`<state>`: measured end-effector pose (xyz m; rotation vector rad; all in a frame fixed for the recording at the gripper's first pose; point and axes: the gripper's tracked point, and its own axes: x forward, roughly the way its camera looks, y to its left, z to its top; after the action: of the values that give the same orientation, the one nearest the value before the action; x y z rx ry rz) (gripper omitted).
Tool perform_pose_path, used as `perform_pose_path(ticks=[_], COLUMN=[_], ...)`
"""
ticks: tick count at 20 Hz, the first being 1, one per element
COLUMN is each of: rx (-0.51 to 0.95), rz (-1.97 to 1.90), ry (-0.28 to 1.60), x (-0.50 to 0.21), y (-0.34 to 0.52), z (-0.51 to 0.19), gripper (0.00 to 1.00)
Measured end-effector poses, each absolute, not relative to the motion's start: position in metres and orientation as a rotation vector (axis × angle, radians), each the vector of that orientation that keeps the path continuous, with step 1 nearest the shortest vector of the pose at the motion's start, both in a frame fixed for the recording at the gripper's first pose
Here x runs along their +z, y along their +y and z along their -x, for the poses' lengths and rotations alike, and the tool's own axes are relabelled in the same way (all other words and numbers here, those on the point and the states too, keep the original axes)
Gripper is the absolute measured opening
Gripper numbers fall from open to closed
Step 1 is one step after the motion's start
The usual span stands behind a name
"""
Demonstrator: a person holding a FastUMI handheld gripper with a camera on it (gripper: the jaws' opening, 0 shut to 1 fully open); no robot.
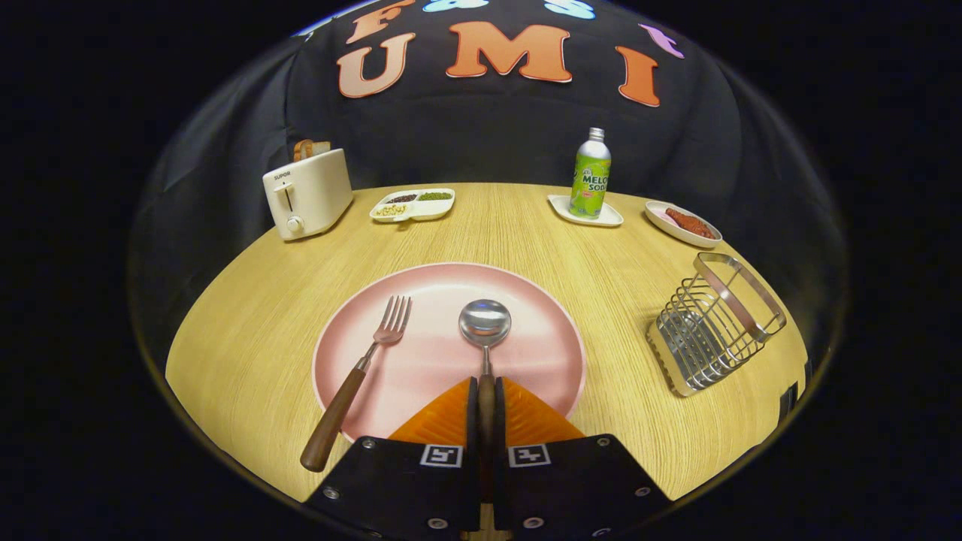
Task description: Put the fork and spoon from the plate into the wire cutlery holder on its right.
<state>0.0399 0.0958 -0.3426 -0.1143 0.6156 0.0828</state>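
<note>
A pink plate (526, 300) lies on the wooden table just ahead of my fingers. A spoon (485, 324) with a shiny metal bowl points away from me, and its dark wooden handle runs back between my two fingers. My gripper (486, 391) is shut on that handle, both fingers pressing it from the sides. Left of the spoon a fork (359, 376) with a brown wooden handle lies slanted, its tines on the plate and the handle end hanging over the plate's near-left rim. The wire cutlery holder (714, 323) stands to the right of the plate, its open top tilted toward me.
Along the table's far side stand a cream toaster (307, 194) holding bread, a divided snack dish (412, 204), a green soda bottle (591, 174) on a small white tray, and an oval dish (682, 223) with red food behind the holder.
</note>
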Motion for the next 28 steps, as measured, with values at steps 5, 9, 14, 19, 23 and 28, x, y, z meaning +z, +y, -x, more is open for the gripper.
perform_pose_path(ticks=[5,9,14,19,23,28], rx=[0.136,0.165,0.167,0.154,0.132,0.145], rz=[0.086,0.102,0.109,0.144,0.181,0.223], ry=[0.577,0.576,0.571,0.614,0.683,0.824], x=[-0.289,-0.247,-0.210,-0.197,-0.194,-0.200], y=[0.086,0.056,0.010,-0.037,-0.074,-0.094], z=[-0.031,-0.021,-0.020,-0.024,-0.027,-0.025], gripper=[0.05,0.05,0.04,0.04,0.04,0.04])
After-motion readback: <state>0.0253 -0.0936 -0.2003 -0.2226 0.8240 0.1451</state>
